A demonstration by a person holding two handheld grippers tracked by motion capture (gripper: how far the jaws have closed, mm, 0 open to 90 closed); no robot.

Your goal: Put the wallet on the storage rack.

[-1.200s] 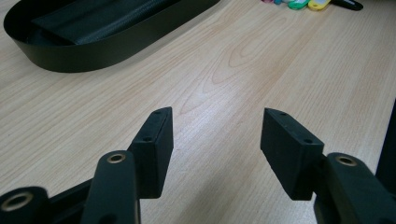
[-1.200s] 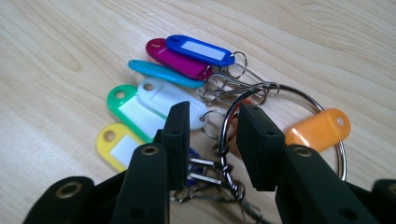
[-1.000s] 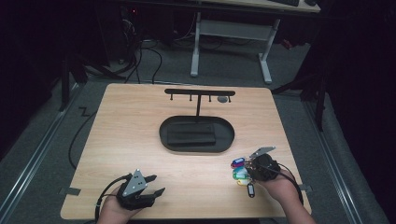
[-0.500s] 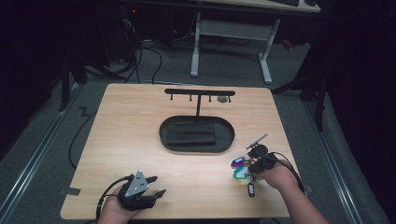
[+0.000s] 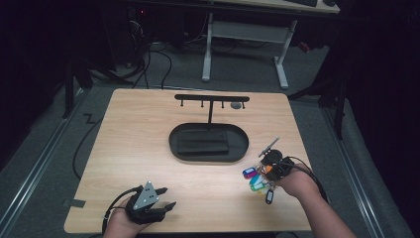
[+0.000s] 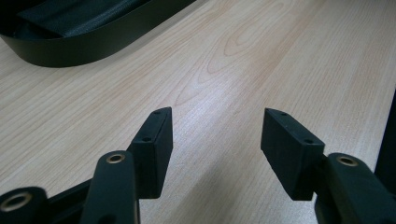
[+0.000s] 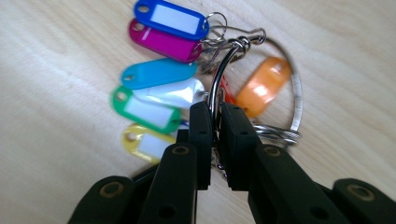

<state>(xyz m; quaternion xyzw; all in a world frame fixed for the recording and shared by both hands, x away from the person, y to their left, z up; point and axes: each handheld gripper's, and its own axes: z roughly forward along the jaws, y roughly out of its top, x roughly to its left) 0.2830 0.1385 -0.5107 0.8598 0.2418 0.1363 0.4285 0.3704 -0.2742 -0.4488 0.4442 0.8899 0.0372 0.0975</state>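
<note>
**Right gripper now clamped on key ring**

Right gripper jaws just closed on the key ring; bunch was on the table before, now slightly raised at right edge. Left gripper unmoved, jaws wide, holding nothing.

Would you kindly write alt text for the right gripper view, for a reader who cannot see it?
The right gripper is shut on the metal ring of a bunch of key tags, above the wooden table. Blue, magenta, light blue, green and yellow tags fan out to the left; an orange tag lies to the right.
</note>
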